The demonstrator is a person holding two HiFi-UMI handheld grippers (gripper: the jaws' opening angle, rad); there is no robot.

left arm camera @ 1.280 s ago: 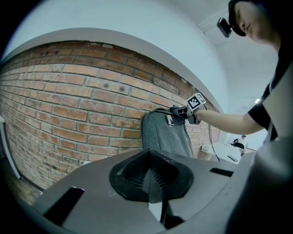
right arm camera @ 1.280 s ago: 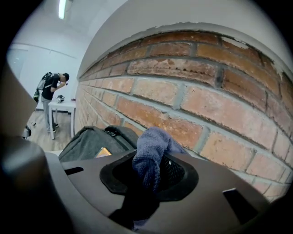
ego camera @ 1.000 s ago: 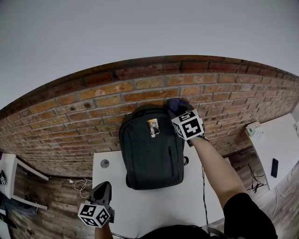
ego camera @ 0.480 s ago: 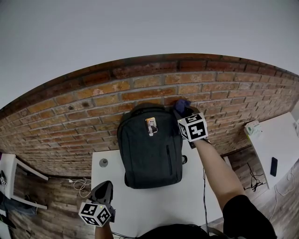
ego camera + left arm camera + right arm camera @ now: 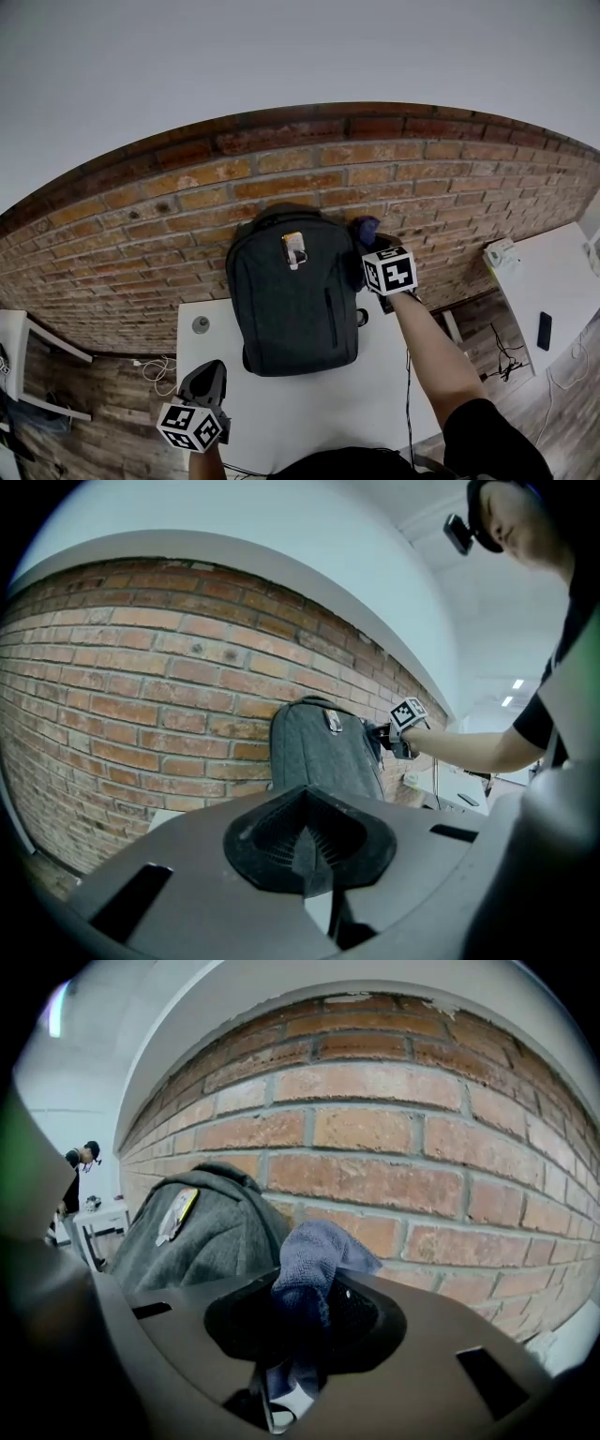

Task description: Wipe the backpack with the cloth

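Observation:
A dark grey backpack (image 5: 293,297) stands upright on the white table (image 5: 309,412), leaning against the brick wall; it also shows in the left gripper view (image 5: 323,757) and the right gripper view (image 5: 202,1232). A small tag (image 5: 293,247) hangs near its top. My right gripper (image 5: 367,234) is at the backpack's upper right side, shut on a blue-purple cloth (image 5: 311,1269) whose bunched end (image 5: 364,228) sticks out toward the wall. My left gripper (image 5: 206,382) hovers low at the table's front left, away from the backpack, jaws shut with nothing between them (image 5: 309,855).
The brick wall (image 5: 169,216) runs right behind the table. A small round grey thing (image 5: 200,324) lies on the table left of the backpack. A second white table (image 5: 544,291) with a dark phone (image 5: 545,330) stands at the right. Cables trail on the wooden floor.
My right gripper with the cloth has slid down and slightly right along the backpack's upper right edge. The left gripper has stayed in place.

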